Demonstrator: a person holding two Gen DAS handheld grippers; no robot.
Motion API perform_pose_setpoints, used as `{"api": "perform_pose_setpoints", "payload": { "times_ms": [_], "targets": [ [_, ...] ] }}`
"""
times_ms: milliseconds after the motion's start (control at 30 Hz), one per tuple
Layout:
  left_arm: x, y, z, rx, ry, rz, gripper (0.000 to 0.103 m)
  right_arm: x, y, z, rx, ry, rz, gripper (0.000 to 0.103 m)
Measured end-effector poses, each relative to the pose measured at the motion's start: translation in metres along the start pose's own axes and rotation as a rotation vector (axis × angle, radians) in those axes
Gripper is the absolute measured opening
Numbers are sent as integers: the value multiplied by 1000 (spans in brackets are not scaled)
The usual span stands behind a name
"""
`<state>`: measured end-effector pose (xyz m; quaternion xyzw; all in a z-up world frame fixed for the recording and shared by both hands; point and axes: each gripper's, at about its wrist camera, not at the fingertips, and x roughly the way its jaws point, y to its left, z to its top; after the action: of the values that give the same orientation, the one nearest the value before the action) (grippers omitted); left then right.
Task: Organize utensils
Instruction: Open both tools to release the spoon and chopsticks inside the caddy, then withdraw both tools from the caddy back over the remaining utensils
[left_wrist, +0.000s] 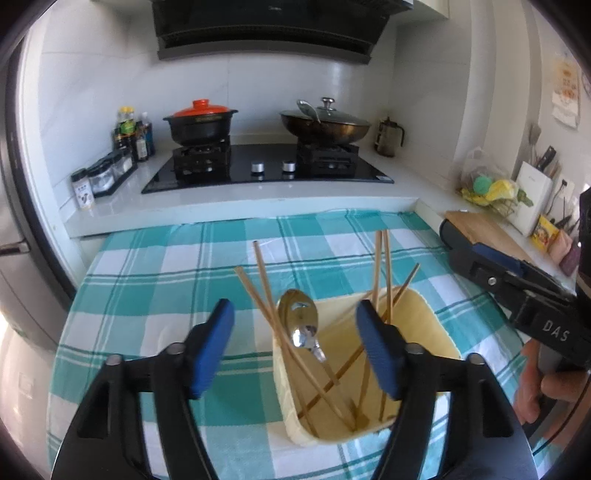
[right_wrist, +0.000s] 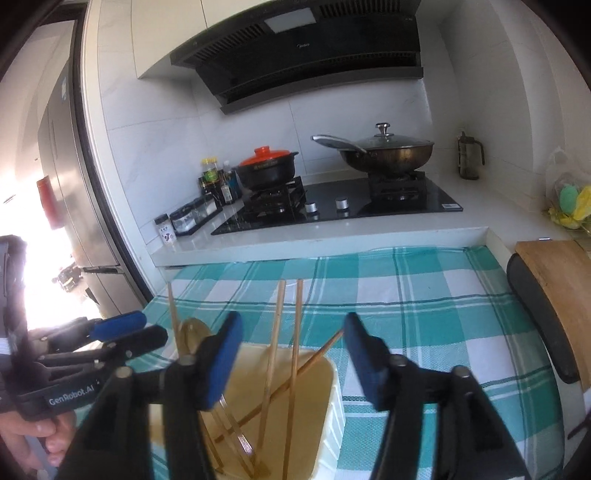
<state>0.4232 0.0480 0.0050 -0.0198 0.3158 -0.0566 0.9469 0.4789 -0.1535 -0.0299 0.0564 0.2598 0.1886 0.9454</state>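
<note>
A cream rectangular holder (left_wrist: 436, 328) stands on the teal checked cloth (left_wrist: 155, 280). Several wooden chopsticks (left_wrist: 382, 266) and a metal spoon (left_wrist: 301, 325) lean inside it, tops sticking out. My left gripper (left_wrist: 295, 347) is open and empty, hovering just above the holder's near left side. In the right wrist view the holder (right_wrist: 332, 410) and chopsticks (right_wrist: 297, 325) sit just below my right gripper (right_wrist: 293, 358), which is open and empty. The left gripper shows at the left of that view (right_wrist: 129, 332); the right gripper's body shows at the right of the left wrist view (left_wrist: 517, 280).
Behind the cloth is a raised white counter with a black gas hob (left_wrist: 266, 166), a black pot with an orange lid (left_wrist: 201, 123) and a lidded wok (left_wrist: 325, 123). Sauce bottles and spice jars (left_wrist: 125, 147) stand at left. A wooden board (right_wrist: 554, 280) lies at right.
</note>
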Motion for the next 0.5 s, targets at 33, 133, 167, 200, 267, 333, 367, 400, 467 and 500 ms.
{"api": "perform_pose_setpoints", "payload": {
  "times_ms": [33,133,167,200,267,333,367,400,467,500],
  "targets": [
    [-9,2,-2,3,-5,2,83,-10,1,0,-14,-1,-12,71],
    [-43,15,-13,28,16,25,97,-39,6,-6,-69,31,-63,79],
    [-58,19,-18,43,23,46,99,-49,8,-10,-88,53,-74,80],
    [-71,23,-22,64,29,70,99,-58,9,-15,-111,84,-87,81],
    [-96,31,-32,121,57,126,100,-75,12,-27,-153,149,-112,85],
    [-122,38,-46,190,95,191,101,-93,14,-43,-197,222,-131,85],
    [-133,41,-52,220,105,223,102,-101,14,-52,-218,262,-135,85],
    [-145,43,-60,244,105,259,102,-108,13,-62,-237,300,-136,85],
    [-164,48,-77,241,116,337,103,-125,13,-82,-268,360,-122,85],
    [-170,51,-86,216,122,363,103,-134,12,-91,-275,376,-109,85]
  ]
}}
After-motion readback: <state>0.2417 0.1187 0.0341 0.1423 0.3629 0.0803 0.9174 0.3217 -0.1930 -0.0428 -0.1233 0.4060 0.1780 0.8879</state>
